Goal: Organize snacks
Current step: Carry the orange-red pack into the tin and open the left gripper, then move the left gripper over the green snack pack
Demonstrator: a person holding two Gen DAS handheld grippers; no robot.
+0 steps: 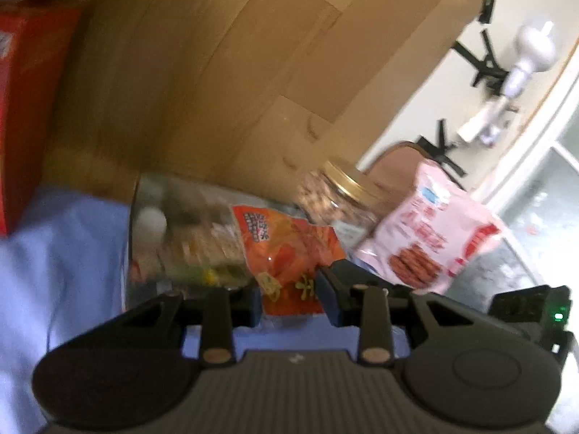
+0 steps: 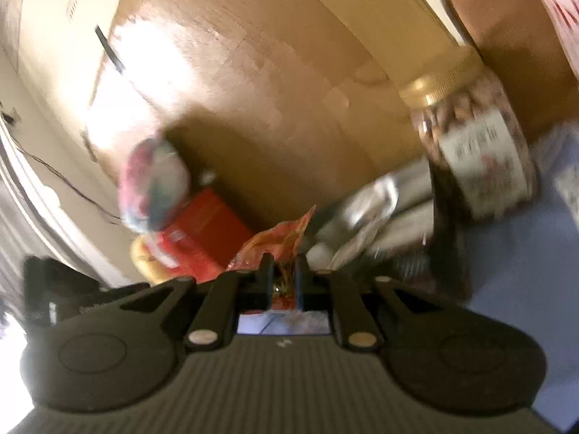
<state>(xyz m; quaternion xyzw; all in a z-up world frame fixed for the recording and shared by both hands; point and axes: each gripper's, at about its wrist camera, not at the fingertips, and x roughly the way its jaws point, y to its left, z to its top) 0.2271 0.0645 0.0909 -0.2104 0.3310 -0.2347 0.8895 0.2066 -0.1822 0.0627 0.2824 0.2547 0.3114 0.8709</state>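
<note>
In the left wrist view my left gripper [image 1: 289, 302] is shut on the lower edge of an orange snack packet [image 1: 289, 249], which is lifted above the blue cloth [image 1: 65, 253]. Behind it lies a clear plastic box [image 1: 188, 231] filled with small snacks. In the right wrist view my right gripper [image 2: 284, 278] is shut on a crumpled orange snack packet [image 2: 278, 238] that sticks up between its narrow jaws. Whether both grippers hold the same packet I cannot tell. Both views are blurred.
A gold-lidded jar [image 1: 340, 195] [image 2: 477, 144] and a pink snack bag [image 1: 427, 238] stand on the cloth. A red box [image 1: 21, 108] [image 2: 202, 231] and a blurred round bag [image 2: 155, 184] are nearby. Beyond the table is a wooden floor [image 1: 253, 72]. A black device with a green light [image 1: 535, 307] is at the right edge.
</note>
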